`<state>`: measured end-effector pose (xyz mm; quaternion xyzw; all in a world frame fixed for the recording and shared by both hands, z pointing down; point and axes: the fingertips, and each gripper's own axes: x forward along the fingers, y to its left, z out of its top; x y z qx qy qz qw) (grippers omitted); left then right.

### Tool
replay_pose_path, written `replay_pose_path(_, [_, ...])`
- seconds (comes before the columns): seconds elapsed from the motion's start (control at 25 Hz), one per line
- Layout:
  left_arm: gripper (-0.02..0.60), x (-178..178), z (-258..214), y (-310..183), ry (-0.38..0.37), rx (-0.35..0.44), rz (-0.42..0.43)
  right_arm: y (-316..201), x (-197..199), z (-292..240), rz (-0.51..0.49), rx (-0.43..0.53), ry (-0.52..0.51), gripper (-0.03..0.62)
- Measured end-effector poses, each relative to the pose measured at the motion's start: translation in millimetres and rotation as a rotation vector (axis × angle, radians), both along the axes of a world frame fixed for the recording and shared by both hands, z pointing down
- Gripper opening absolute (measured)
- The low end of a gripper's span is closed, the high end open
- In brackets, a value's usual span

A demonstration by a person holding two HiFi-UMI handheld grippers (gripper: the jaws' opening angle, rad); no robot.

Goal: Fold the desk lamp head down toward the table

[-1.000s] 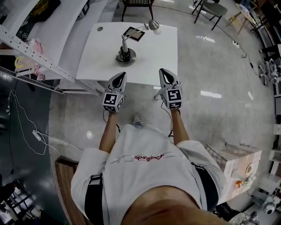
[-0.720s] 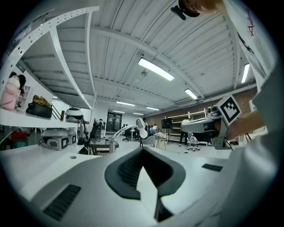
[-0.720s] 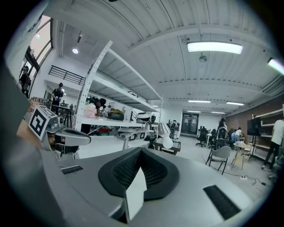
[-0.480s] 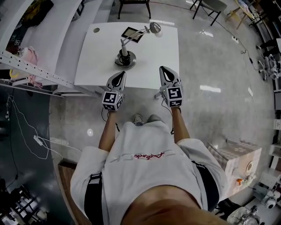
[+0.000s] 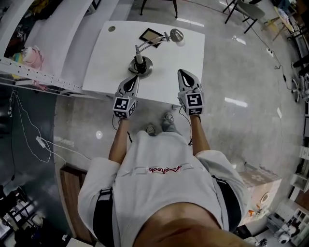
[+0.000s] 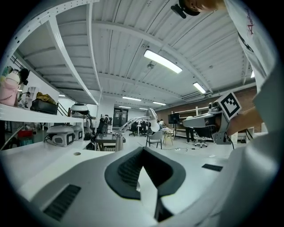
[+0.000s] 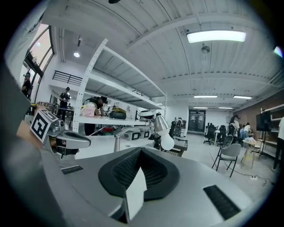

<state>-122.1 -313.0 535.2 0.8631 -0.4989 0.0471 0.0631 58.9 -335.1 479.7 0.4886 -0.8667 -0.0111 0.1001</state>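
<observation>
The desk lamp stands on the white table [image 5: 104,58]: a round metal base [image 5: 140,66], a curved arm, and the head [image 5: 176,34] raised up and to the right. The left gripper view has the lamp head [image 6: 152,116] straight ahead, and the right gripper view has the shade and bulb [image 7: 162,129] ahead too. My left gripper [image 5: 134,79] is shut and empty, its tips just short of the base. My right gripper [image 5: 185,73] is also shut and empty, over the table's near edge, right of the base and below the head.
A dark tablet [image 5: 150,36] lies flat behind the lamp. White shelving [image 5: 34,67] with clutter runs along the left. Chairs [image 5: 251,9] stand on the grey floor beyond the table. Each gripper shows in the other's view [image 6: 208,122] [image 7: 66,139].
Both grippers have moved forward from in front of the table to its near edge, the left one closing on the lamp base. Jaws stay shut. The lamp has not moved.
</observation>
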Motion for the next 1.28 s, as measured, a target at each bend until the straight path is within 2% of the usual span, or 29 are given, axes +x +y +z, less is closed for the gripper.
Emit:
replay_pose_path(0.32, [0.025,1.2,7.5,-14.1,0.021,0.012,-0.034,-23.4,6.4,15.3,-0.05,-0.039,-0.004,0.018])
replay_pose_path(0.68, [0.026,-3.9,39.3,-8.3,0.032,-0.058,-0.073,-10.2,15.3,52.5,-0.065,-0.122,0.011,0.018])
replay_pose_path(0.88, [0.127,-0.2,52.9,-14.2,0.041,-0.076,-0.066,-7.8,18.4,59.6,-0.074,-0.115,-0.002,0.018])
replay_pose_path(0.96, [0.22,1.8,60.8,-14.8,0.047,-0.09,-0.059,-4.9,19.2,64.8,-0.075,-0.125,-0.006,0.018])
replay_pose_path(1.0, [0.241,1.8,63.7,-16.8,0.044,-0.092,-0.058,-4.6,19.3,67.3,-0.075,-0.128,-0.006,0.018])
replay_pose_path(1.12, [0.265,-0.1,68.3,-24.7,0.036,-0.092,-0.062,-2.6,19.9,73.1,-0.076,-0.139,-0.001,0.018])
replay_pose_path(1.28, [0.265,-4.7,66.9,-43.7,0.042,-0.082,-0.067,-1.3,18.5,75.4,-0.083,-0.148,0.004,0.018])
